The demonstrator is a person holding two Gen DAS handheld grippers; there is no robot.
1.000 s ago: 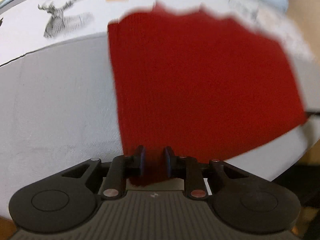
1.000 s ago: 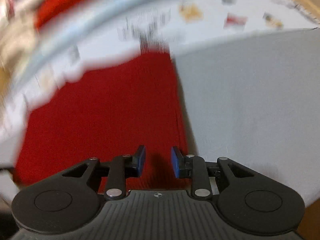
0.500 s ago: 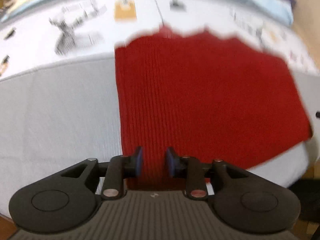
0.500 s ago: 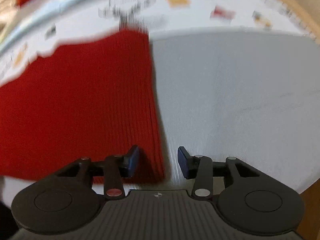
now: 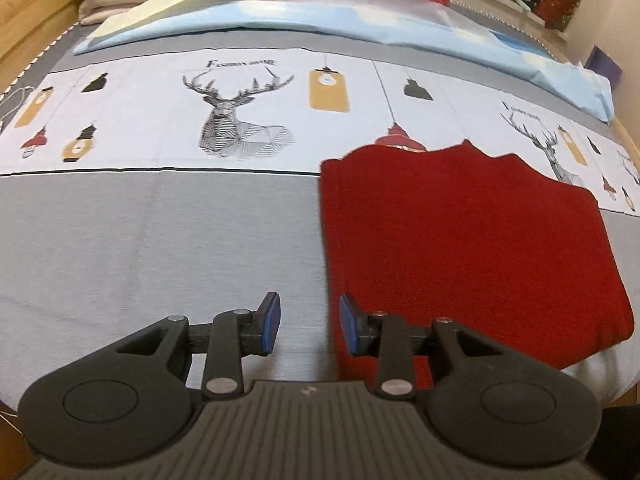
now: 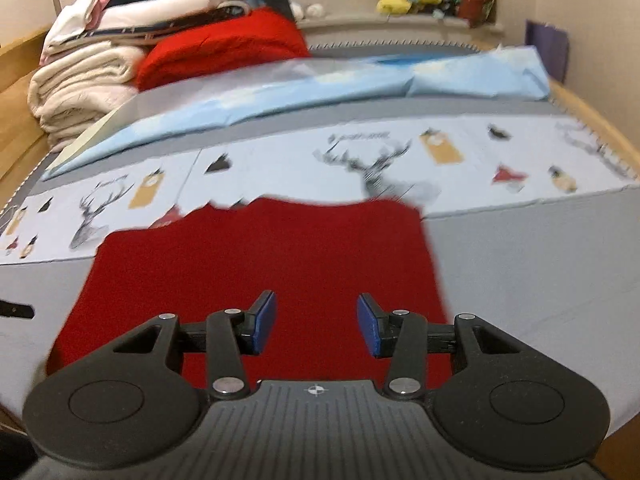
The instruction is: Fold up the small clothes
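Lying flat on the printed bedsheet [image 5: 160, 240], the folded red garment [image 5: 460, 240] serves as landmark. Left gripper [image 5: 307, 326]: jaws spread, holding nothing, poised at the garment's near left edge, one blue pad [image 5: 269, 324] over bare grey sheet. Right gripper [image 6: 316, 325]: jaws spread wide, empty, above the garment's near portion. Beyond the garment, a deer print [image 5: 236, 120] carries a caption reading roughly "Fashion home"; a light-blue folded cloth [image 5: 320, 16] lies farther back.
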